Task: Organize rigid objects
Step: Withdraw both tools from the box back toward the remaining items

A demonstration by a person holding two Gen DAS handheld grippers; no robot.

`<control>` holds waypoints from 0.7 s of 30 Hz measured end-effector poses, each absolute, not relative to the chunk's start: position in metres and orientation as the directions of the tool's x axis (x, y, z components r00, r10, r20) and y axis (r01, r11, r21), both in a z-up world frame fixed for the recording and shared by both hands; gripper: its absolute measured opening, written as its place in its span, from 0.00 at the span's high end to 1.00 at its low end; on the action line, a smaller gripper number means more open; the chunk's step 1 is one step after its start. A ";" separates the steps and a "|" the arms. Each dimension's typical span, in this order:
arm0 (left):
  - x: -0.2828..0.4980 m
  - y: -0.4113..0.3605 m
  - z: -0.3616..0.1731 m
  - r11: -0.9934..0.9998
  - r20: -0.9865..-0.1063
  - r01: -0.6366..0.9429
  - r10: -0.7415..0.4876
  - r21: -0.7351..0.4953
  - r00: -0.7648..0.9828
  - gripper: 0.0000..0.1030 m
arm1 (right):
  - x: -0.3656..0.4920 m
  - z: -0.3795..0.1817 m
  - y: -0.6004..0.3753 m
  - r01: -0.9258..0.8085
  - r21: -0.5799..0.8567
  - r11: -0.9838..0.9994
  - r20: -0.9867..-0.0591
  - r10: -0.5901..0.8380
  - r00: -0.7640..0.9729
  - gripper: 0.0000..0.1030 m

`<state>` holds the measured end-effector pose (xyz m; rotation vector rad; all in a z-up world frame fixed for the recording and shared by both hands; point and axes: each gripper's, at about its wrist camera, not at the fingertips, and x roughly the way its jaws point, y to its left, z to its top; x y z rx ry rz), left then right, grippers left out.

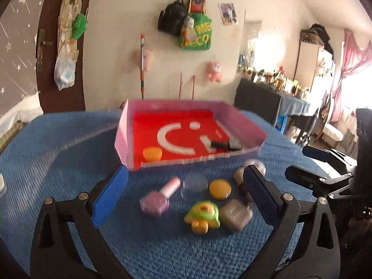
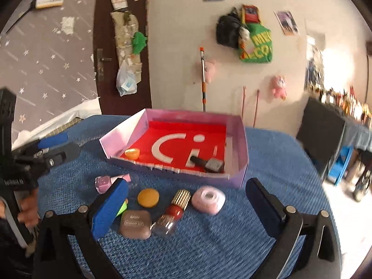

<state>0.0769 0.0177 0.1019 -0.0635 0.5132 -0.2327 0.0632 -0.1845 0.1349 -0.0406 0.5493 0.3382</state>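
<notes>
Blue woven cloth with a ribbed, knitted texture covers the tabletop (image 1: pixel 58 144), and beyond it stands a pale wall hung with bags and plush toys. Ahead of both tools sits a shallow pink cardboard box (image 2: pixel 234 177) with a glossy red floor bearing white shapes; inside lie an orange cap (image 2: pixel 132 153) and a dark bottle with a grey block base (image 2: pixel 208 162).

Left hand-held gripper (image 1: pixel 186 186) has its blue-padded jaws spread wide with nothing clamped. Between them on the cloth lie a pink nail-polish bottle (image 1: pixel 160 197), a round yellow disc (image 1: pixel 219 188), a green-and-yellow plastic turtle (image 1: pixel 202 216) and a rounded mauve square case (image 1: pixel 235 214).

Right hand-held gripper (image 2: pixel 187 205) is likewise wide and empty; within its span rest the disc, the case, a clear bottle with a red collar and ribbed gold cap (image 2: pixel 174 211), and a pink tape dispenser (image 2: pixel 208 199).

Only the right view shows a hand (image 2: pixel 29 209) gripping the other tool at the far left, where its pad covers most of the turtle.
</notes>
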 end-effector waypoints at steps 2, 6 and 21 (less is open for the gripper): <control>0.077 0.014 0.085 0.974 -0.509 0.189 -0.224 -0.121 0.831 0.02 | 0.061 0.120 -0.185 -0.311 0.077 0.947 -0.533 0.302 0.790 0.00; 0.081 0.010 0.063 0.974 -0.570 0.178 -0.228 -0.143 0.789 0.02 | 0.064 0.093 -0.182 -0.275 0.075 0.958 -0.580 0.267 0.770 0.00; 0.099 0.011 0.040 0.967 -0.665 0.193 -0.253 -0.164 0.703 0.02 | 0.080 0.062 -0.177 -0.264 0.142 0.954 -0.662 0.290 0.691 0.00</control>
